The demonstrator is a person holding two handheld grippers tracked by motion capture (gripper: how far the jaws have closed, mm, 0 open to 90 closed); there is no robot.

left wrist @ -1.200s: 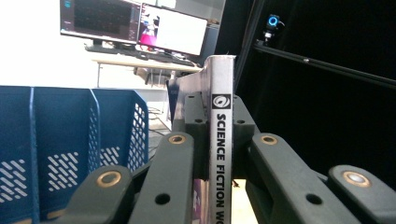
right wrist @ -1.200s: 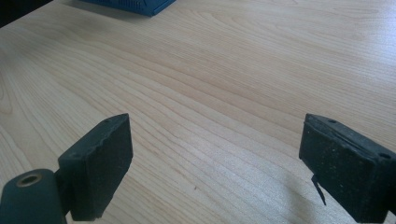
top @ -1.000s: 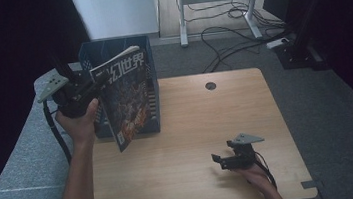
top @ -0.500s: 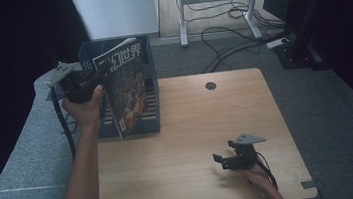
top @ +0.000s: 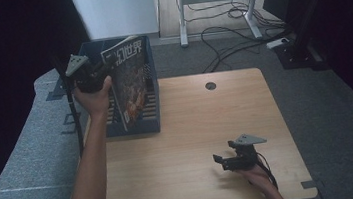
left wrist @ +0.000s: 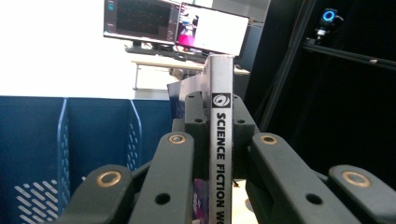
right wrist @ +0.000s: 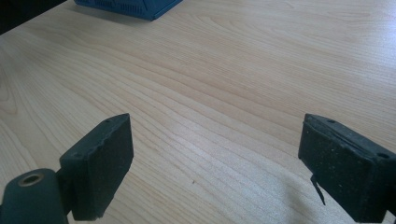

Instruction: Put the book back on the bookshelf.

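Observation:
My left gripper [top: 102, 71] is shut on the spine of a science fiction magazine [top: 131, 82] and holds it upright over the blue slotted bin [top: 137, 128] at the table's far left. In the left gripper view the grey spine [left wrist: 220, 140] stands pinched between the two black jaws of the left gripper [left wrist: 220, 105], with the bin's blue walls [left wrist: 70, 140] behind on the left. My right gripper [top: 222, 160] rests low on the wooden table [top: 193, 128] near the front right. It stands open, with nothing between the jaws of the right gripper [right wrist: 215, 158] but bare wood.
A round cable hole [top: 210, 85] sits near the table's far edge. A corner of the blue bin [right wrist: 130, 7] shows at the top of the right gripper view. Cables and a desk frame [top: 219, 4] lie on the floor beyond the table.
My left hand has carried the magazine to the right and farther back, from beside the bin's left edge to over the bin. The right gripper has stayed put.

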